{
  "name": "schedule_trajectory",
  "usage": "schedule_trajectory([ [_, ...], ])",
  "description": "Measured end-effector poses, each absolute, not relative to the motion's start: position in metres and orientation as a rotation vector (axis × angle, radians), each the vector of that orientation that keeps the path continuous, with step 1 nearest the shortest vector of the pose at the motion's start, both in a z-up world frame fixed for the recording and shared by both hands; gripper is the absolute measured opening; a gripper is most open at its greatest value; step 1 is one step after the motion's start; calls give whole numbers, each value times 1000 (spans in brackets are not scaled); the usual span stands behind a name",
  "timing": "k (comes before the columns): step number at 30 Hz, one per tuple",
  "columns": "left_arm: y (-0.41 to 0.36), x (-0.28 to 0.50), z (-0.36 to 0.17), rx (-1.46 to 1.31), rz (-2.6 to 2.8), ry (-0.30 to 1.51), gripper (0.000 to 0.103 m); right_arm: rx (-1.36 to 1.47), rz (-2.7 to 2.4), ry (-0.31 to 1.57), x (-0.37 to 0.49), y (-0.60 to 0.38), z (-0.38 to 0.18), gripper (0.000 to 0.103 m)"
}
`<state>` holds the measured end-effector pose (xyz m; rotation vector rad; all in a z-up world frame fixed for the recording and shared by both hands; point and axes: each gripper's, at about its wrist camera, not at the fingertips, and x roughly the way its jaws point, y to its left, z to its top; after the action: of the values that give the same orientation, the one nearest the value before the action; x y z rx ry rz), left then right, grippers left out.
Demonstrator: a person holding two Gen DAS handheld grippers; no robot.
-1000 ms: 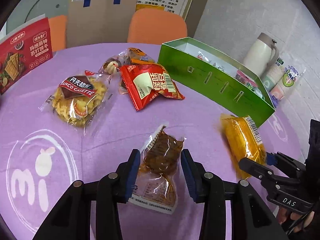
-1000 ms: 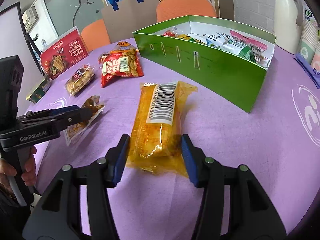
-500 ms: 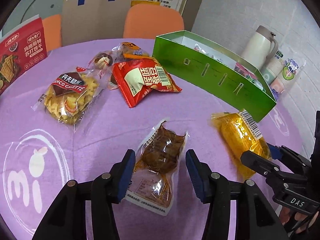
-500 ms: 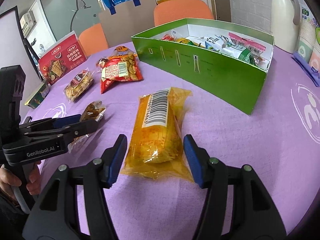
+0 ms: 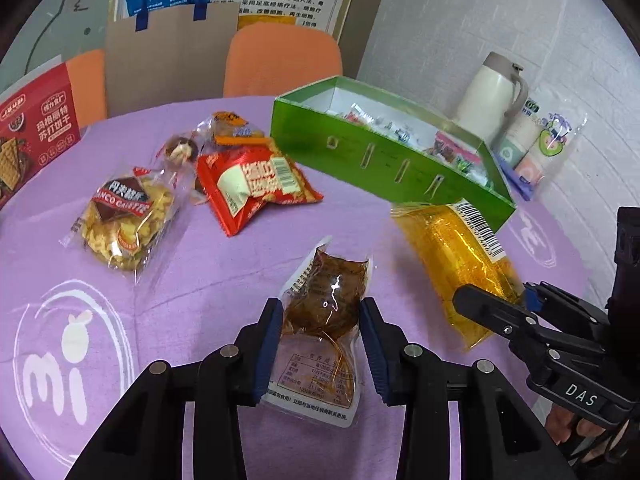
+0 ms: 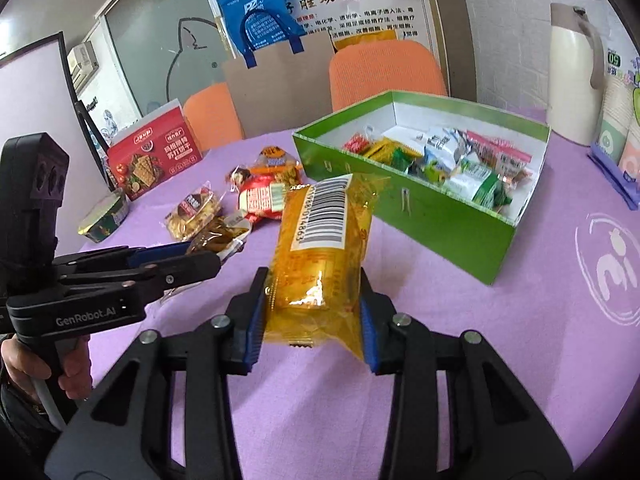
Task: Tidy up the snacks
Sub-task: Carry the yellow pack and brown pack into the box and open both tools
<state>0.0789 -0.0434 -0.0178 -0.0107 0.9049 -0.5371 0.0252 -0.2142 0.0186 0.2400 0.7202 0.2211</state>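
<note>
1. While its jaws are closing, the left gripper (image 5: 320,334) pinches the brown snack pouch (image 5: 326,300), well short of the green box (image 5: 384,168);
2. right gripper (image 6: 312,312), jaws closing too, clamps the yellow snack packet (image 6: 320,248), raised just before that box's near wall.

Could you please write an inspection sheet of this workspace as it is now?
Surface: purple tablecloth with white logos.
Job's things: green box holding snacks; red packet and cookie bag loose on the cloth.
Clutter: red cracker box, white thermos.
Grippers: left gripper closing on brown pouch; right gripper closing on yellow packet.
Cables: nothing seen.
Surroundings: orange chairs, blue bag.
</note>
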Motion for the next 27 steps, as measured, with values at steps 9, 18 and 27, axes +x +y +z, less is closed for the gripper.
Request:
schedule_trajectory([
  [9, -72, 103, 51, -8, -609, 778, 40, 221, 104, 603, 52, -255, 61, 42],
  [18, -131, 170, 78, -6, -631, 766, 40, 229, 36, 649, 109, -299, 46, 42],
  [27, -168, 246, 55, -20, -596, 849, 40, 237, 61, 754, 182, -311, 27, 42],
])
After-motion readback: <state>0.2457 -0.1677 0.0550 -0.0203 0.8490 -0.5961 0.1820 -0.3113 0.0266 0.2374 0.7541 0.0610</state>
